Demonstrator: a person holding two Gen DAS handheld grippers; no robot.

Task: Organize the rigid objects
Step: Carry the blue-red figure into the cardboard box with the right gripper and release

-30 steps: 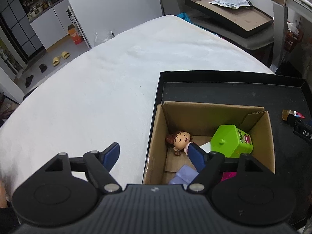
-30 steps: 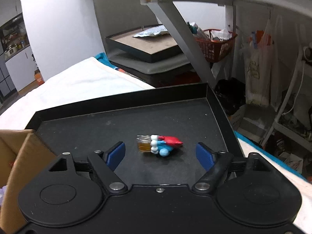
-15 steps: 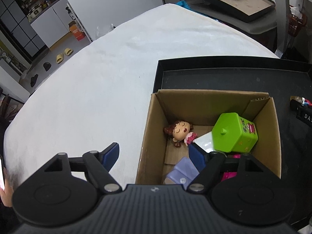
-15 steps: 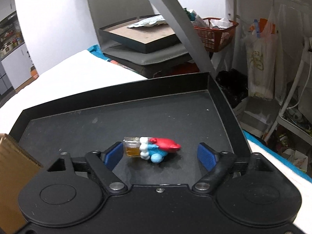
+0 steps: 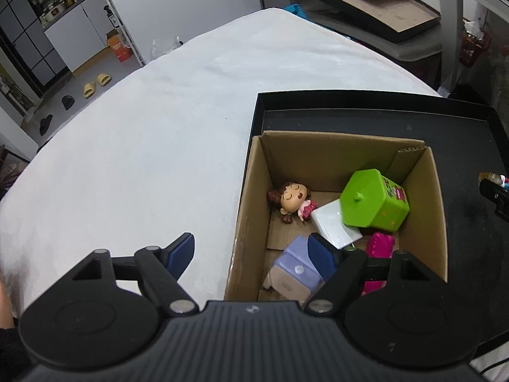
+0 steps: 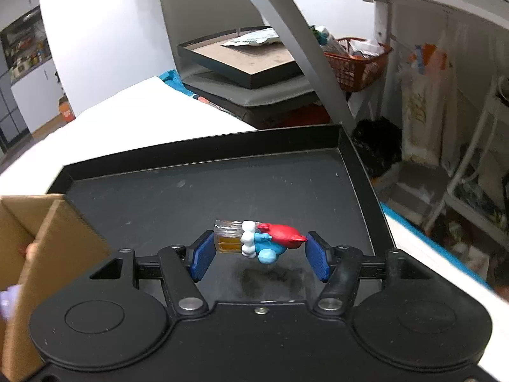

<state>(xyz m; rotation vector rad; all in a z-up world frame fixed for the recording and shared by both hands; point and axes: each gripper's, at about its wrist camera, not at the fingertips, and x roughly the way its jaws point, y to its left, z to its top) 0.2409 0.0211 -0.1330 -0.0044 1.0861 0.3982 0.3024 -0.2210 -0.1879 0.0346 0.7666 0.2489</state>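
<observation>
Lived-in home interior: yellow slippers (image 5: 97, 83) lying on the floor beside white storage cabinets (image 5: 74, 36); orange plastic basket (image 6: 356, 63) sitting nearby.

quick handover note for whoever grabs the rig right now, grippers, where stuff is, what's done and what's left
Right hand-held gripper: jaws closing around the small blue and red figure over the black tray; pads look on its ends, grip not certain.
Left hand-held gripper: open, empty, over the near edge of the cardboard box.
Done: doll, green container, white block, purple toy and pink piece lie in the box.
Left: finish the grip, move the figure into the box.
</observation>
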